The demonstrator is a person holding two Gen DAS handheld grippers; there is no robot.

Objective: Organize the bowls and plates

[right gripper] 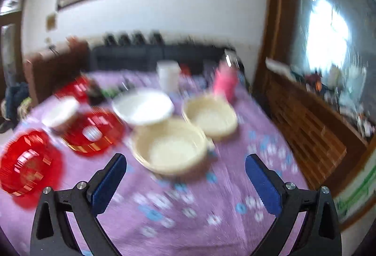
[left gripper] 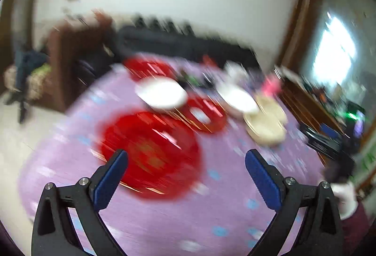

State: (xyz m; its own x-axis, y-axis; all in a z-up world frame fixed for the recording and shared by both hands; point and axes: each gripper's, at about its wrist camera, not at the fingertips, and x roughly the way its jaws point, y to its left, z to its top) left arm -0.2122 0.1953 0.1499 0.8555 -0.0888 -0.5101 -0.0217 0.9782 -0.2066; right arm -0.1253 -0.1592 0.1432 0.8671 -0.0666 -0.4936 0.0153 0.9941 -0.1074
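Note:
Both views are motion-blurred. My left gripper (left gripper: 186, 156) is open and empty above the near side of a purple-clothed table (left gripper: 164, 220), just before a large red plate (left gripper: 150, 152). Behind it lie a white plate (left gripper: 162, 93), a smaller red plate (left gripper: 205, 114), a white bowl (left gripper: 237, 100) and two cream bowls (left gripper: 265, 124). My right gripper (right gripper: 185, 160) is open and empty in front of the nearer cream bowl (right gripper: 170, 146). A second cream bowl (right gripper: 210, 116), a white plate (right gripper: 143, 106), a white bowl (right gripper: 62, 112) and red plates (right gripper: 92, 131) (right gripper: 29, 166) also show.
A white cup (right gripper: 169, 76) and a pink bottle (right gripper: 224, 83) stand at the table's far side. A dark sofa (left gripper: 178, 44) lines the wall behind. A wooden cabinet (right gripper: 312, 124) stands to the right, and a wooden chair (left gripper: 70, 63) to the left.

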